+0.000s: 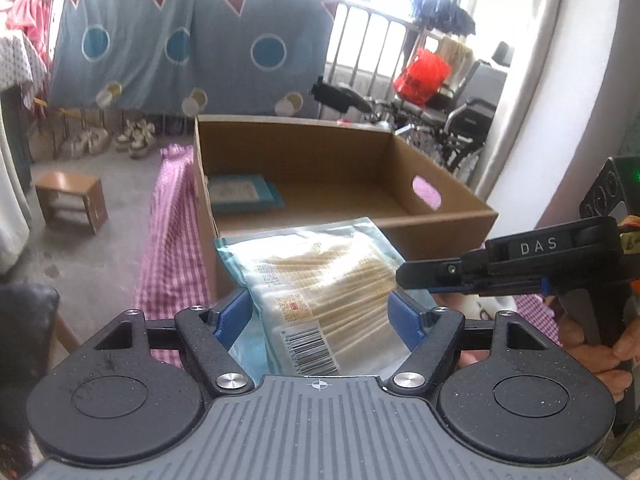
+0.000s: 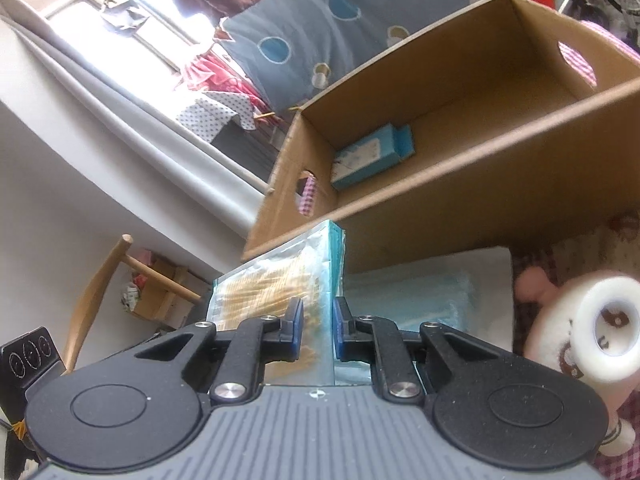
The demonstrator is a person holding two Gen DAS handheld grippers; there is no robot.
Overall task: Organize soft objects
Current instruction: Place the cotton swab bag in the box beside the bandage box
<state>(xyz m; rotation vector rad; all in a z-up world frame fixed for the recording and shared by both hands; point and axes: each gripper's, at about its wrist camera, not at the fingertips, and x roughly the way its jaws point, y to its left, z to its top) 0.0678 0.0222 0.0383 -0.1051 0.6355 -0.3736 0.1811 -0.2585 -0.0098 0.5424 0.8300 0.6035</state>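
Cotton swab packet held by both grippers at the near wall of the cardboard box.

The left gripper (image 1: 320,312) stood wide, its pads against the packet (image 1: 316,280); the right gripper (image 2: 318,328) was clamped narrow on the packet's edge. The packet's long axis pointed toward the box (image 1: 452,216). One teal packet (image 1: 244,194) lay in the far left corner; the rest of the floor was open. A plush toy (image 2: 576,328) sat to the right.
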